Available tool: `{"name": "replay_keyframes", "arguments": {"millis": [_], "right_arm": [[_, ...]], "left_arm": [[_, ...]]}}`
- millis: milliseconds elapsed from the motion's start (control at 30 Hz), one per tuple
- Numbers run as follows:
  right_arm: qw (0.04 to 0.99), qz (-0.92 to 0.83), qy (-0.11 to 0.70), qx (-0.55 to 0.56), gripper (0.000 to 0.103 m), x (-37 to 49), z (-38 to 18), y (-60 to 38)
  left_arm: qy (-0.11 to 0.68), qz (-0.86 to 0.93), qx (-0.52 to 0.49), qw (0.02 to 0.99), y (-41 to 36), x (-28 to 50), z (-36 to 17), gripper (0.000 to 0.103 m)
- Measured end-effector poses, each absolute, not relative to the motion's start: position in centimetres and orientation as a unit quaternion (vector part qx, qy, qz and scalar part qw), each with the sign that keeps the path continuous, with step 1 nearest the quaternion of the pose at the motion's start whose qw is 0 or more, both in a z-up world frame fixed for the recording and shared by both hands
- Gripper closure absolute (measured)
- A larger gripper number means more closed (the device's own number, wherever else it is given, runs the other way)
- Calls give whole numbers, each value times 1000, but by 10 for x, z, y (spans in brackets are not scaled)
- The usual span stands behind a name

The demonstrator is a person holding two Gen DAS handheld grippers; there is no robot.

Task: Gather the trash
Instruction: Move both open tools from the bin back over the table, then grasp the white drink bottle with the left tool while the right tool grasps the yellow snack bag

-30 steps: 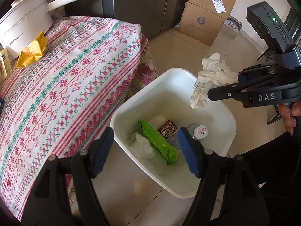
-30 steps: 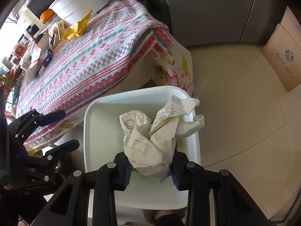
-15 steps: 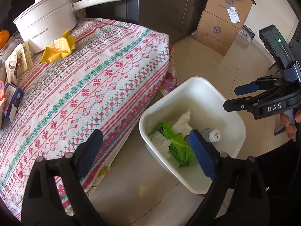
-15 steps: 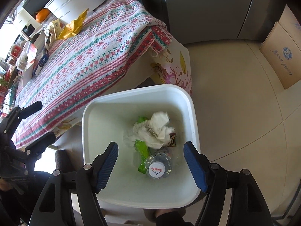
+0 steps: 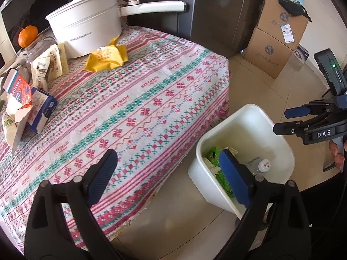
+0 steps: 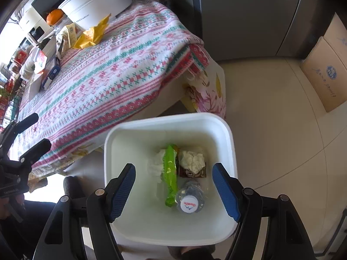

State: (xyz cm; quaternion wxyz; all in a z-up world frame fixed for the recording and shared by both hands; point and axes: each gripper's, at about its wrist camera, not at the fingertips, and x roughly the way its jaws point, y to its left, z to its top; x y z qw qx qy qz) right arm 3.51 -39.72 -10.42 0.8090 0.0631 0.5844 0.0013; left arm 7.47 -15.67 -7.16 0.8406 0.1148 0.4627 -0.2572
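Between pickups: right gripper [image 6: 173,191] wide open and empty over the white bin [image 6: 229,134], crumpled paper [image 6: 193,162] inside it, left gripper [image 5: 169,175] open, empty; next grab likely the yellow wrapper [image 5: 107,57] on the table beside the bin.

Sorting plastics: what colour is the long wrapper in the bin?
Bright green wrapper, clearest in the right wrist view, lying beside the bottle.

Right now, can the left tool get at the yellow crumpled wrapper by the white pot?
Probably yes. The left tool is open and empty, and bare patterned tablecloth lies between it and the yellow crumpled wrapper, which touches the white pot.
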Motion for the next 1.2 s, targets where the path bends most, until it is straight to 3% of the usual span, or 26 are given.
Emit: {"name": "replay_keyframes", "arguments": {"millis": [300, 533, 867, 1100, 1200], "right_arm": [[823, 11, 566, 48, 26, 58, -88, -367], [839, 14, 542, 37, 25, 98, -68, -341], [862, 46, 505, -7, 22, 190, -61, -282], [873, 74, 482, -2, 22, 248, -76, -251], [876, 80, 475, 8, 22, 266, -83, -247]], "left_arm": [[449, -183, 73, 872, -91, 114, -45, 7], [437, -81, 13, 896, 5, 168, -21, 7], [464, 33, -97, 880, 126, 239, -53, 7], [488, 65, -137, 860, 160, 287, -94, 18], [498, 70, -158, 850, 170, 301, -111, 29]]}}
